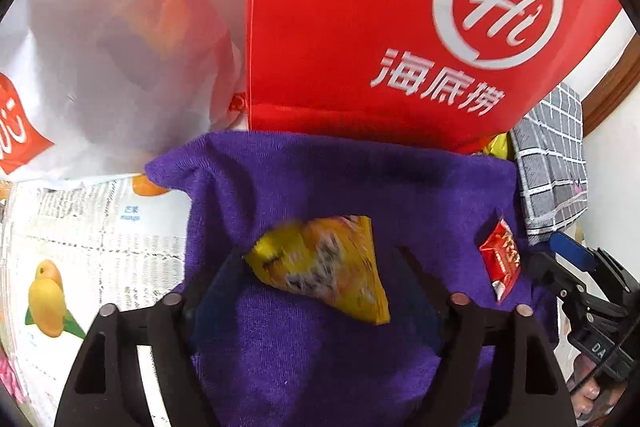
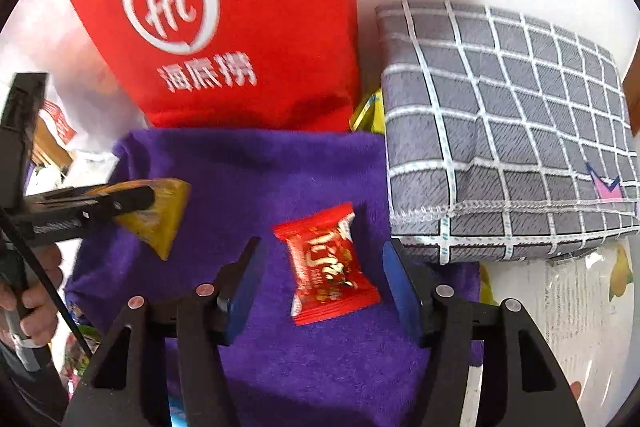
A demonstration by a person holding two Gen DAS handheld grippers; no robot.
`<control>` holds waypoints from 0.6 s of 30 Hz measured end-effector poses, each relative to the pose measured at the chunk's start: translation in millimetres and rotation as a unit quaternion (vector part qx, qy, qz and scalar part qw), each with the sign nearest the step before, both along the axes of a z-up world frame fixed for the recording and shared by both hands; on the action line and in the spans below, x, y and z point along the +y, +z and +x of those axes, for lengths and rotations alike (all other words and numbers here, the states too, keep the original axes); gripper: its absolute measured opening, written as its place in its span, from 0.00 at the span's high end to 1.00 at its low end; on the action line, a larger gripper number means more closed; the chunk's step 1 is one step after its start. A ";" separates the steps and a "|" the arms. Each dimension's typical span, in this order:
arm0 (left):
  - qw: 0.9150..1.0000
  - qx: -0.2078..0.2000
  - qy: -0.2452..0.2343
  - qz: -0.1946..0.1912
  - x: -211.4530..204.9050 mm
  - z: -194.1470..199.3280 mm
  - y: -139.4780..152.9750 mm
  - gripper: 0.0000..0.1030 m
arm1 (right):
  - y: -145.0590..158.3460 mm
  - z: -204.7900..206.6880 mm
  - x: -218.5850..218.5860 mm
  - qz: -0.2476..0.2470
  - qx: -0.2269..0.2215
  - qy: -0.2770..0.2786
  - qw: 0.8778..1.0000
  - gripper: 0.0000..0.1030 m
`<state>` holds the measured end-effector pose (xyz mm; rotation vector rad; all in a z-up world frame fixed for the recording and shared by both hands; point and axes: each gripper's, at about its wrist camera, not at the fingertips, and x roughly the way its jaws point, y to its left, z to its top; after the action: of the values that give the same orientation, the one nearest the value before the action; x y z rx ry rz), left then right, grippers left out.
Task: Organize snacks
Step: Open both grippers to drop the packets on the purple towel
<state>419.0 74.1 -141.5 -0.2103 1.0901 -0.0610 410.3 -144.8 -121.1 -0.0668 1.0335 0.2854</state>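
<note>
Standing by the purple towel (image 1: 320,187), which serves as landmark for every entry below.

Item one: yellow snack packet (image 1: 324,267), near the towel's middle, blurred in the left wrist view. In the right wrist view it sits at the tip of the left gripper (image 1: 320,269), partly behind one finger; whether it rests on the towel or hangs just off it, I cannot tell. The fingers stand spread to either side of it with a gap showing, so they are not pinching it.

Item two: red snack packet (image 2: 328,265), lying flat on the towel toward its edge nearest the grey checked cloth (image 2: 508,131). The right gripper (image 2: 324,267) brackets it, blue pads apart, neither pad touching the wrapper.

Item three: red bag (image 1: 360,27) with a white round logo, upright just behind the towel's far edge. A white plastic bag (image 1: 112,47) stands beside it, off the towel's far corner on the mango-printed sheet (image 1: 80,267) side.

Step in hand, as I judge it: both packets sit between open fingers on the towel (either just laid out or about to be taken; these views alone do not settle which).

Next move, if it is a pickup: each pair of fingers closes across its packet's narrow width, squarely, since the crinkly wrappers look likely to slip; then a lift clear of the towel's pile toward whichever bag is meant for them.
</note>
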 end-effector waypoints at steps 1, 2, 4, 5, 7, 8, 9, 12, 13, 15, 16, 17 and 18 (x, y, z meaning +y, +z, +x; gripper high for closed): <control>1.000 -0.004 0.000 0.001 -0.2 -1.6 3.0 0.22 | 3.4 -0.1 0.3 -0.002 -0.005 -0.001 1.000 0.42; 1.000 -0.008 -0.001 0.002 2.9 -5.2 7.5 0.21 | 9.4 -3.2 0.8 -0.004 -0.016 -0.002 1.000 0.42; 1.000 -0.015 -0.003 0.004 1.2 -9.6 15.5 0.20 | 17.5 -10.3 1.3 -0.002 -0.032 -0.005 0.999 0.42; 1.000 -0.020 -0.006 0.003 0.0 -12.3 19.8 0.19 | 22.5 -14.0 0.6 0.002 -0.039 -0.007 0.999 0.42; 0.999 -0.029 -0.013 0.002 -1.4 -17.0 28.2 0.19 | 32.8 -22.3 -0.7 0.015 -0.048 -0.015 0.999 0.42; 0.999 -0.034 -0.016 0.002 -1.9 -20.3 32.3 0.19 | 37.2 -26.8 -1.5 0.020 -0.050 -0.018 0.998 0.42; 0.999 -0.039 -0.020 0.001 -2.8 -23.3 36.3 0.19 | 39.4 -31.4 -5.5 0.025 -0.046 -0.022 0.998 0.42; 0.998 -0.054 -0.029 -0.003 -8.9 -33.8 49.8 0.19 | 44.5 -46.2 -5.7 0.021 -0.037 -0.040 0.998 0.42; 0.998 -0.059 -0.034 -0.006 -10.1 -37.6 54.4 0.19 | 44.5 -49.6 -4.8 0.015 -0.027 -0.040 0.999 0.42; 0.996 -0.074 -0.040 -0.013 -12.3 -45.4 65.2 0.19 | 49.5 -60.6 -6.1 0.005 -0.014 -0.042 0.999 0.42; 0.996 -0.082 -0.040 -0.016 -10.7 -50.9 70.3 0.19 | 50.9 -66.8 -6.9 0.000 -0.016 -0.047 0.999 0.41; 0.995 -0.093 -0.039 -0.020 -10.2 -56.7 76.4 0.19 | 56.8 -76.2 -8.4 -0.014 -0.023 -0.055 0.998 0.37; 0.994 -0.101 -0.039 -0.024 -9.0 -61.4 81.7 0.19 | 59.8 -82.4 -7.6 -0.023 -0.029 -0.058 0.998 0.34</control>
<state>357.6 65.1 -59.8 -0.1989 0.8954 -0.1754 327.8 -152.4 -61.3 -0.0571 0.9834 0.1537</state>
